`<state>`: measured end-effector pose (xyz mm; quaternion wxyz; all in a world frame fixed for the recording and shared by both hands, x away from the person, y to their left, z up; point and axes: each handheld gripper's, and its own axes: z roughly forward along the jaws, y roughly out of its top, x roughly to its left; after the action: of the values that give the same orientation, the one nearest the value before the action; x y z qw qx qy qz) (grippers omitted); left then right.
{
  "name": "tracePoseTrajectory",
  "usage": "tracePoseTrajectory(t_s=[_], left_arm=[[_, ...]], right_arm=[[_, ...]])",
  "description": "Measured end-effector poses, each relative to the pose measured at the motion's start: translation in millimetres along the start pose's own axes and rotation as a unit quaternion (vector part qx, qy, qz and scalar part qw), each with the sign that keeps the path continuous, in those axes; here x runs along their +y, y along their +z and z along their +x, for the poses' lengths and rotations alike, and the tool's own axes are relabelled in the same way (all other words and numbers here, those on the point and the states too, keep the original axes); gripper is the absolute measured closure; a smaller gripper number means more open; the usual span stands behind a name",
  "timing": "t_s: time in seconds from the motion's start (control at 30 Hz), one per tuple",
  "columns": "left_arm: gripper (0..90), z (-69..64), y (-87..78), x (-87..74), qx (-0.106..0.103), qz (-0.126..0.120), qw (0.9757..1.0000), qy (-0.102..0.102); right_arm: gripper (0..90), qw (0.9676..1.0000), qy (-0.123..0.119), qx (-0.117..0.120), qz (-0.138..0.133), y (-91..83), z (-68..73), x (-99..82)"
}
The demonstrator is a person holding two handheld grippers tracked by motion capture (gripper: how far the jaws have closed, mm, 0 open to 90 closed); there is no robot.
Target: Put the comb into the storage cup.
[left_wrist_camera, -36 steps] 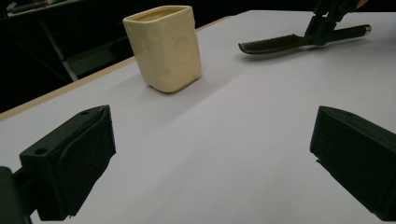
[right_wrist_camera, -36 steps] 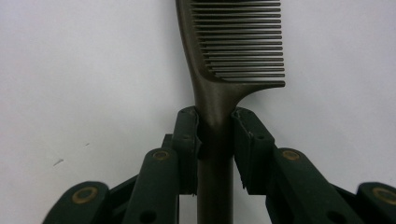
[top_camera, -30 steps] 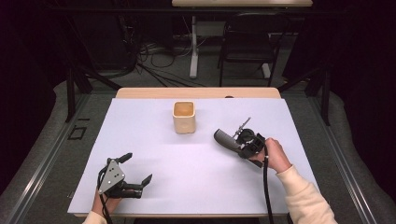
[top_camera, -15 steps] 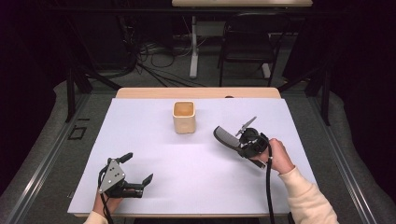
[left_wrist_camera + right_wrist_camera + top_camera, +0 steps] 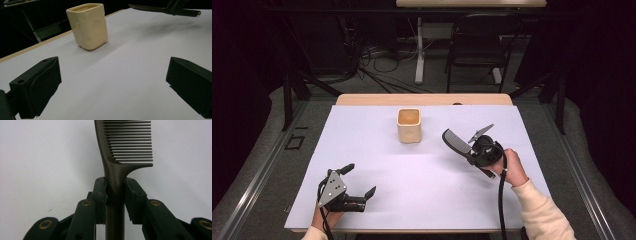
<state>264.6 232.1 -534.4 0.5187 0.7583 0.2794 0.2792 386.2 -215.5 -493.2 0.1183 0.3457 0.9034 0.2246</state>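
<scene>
Overhead, the high view shows one table (image 5: 377, 210) with a white top carrying one cream cup (image 5: 408, 125), which stands upright near the far edge, about midway across. Two tongs are present. The left tongs (image 5: 360, 179) sit low at the near left corner, well apart from the cup, jaws spread with nothing between them. The right tongs (image 5: 468, 148) are raised over the right half of the table and pinch one dark comb (image 5: 455, 140), whose toothed end points toward the cup without touching it. In the left gripper view, the two black jaws stand wide apart over bare table, the single cup (image 5: 88, 25) stands beyond them, and the comb (image 5: 150, 8) crosses the upper right. In the right gripper view, both jaws press on the handle of the comb (image 5: 117, 173), just below its one row of teeth.
</scene>
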Motion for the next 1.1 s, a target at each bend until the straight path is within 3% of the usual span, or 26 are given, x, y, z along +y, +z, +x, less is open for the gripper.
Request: tracePoseTrajectory(t_s=[0.13, 0.67, 0.83, 1.1], left_arm=[[0.0, 0.3, -0.6, 0.1, 0.001, 0.0, 1.0, 0.001], [0.0, -0.7, -1.7, 0.9, 0.003, -0.002, 1.0, 0.005], [0.0, -0.7, -1.6, 0.8, 0.003, -0.003, 1.0, 0.003], [0.0, -1.1, -0.8, 1.0, 0.002, -0.001, 1.0, 0.006]], right_arm=[[72.1, 1.0, 0.002, -0.002, -0.004, -2.1, 0.1, -0.9], [72.1, 0.998, 0.0, 0.002, -0.063, -7.7, -2.9, -3.3], [72.1, 0.9968, 0.009, 0.004, -0.08, -9.2, -3.0, -3.8], [72.1, 0.9957, 0.013, 0.008, -0.092, -9.6, -4.1, -4.1]])
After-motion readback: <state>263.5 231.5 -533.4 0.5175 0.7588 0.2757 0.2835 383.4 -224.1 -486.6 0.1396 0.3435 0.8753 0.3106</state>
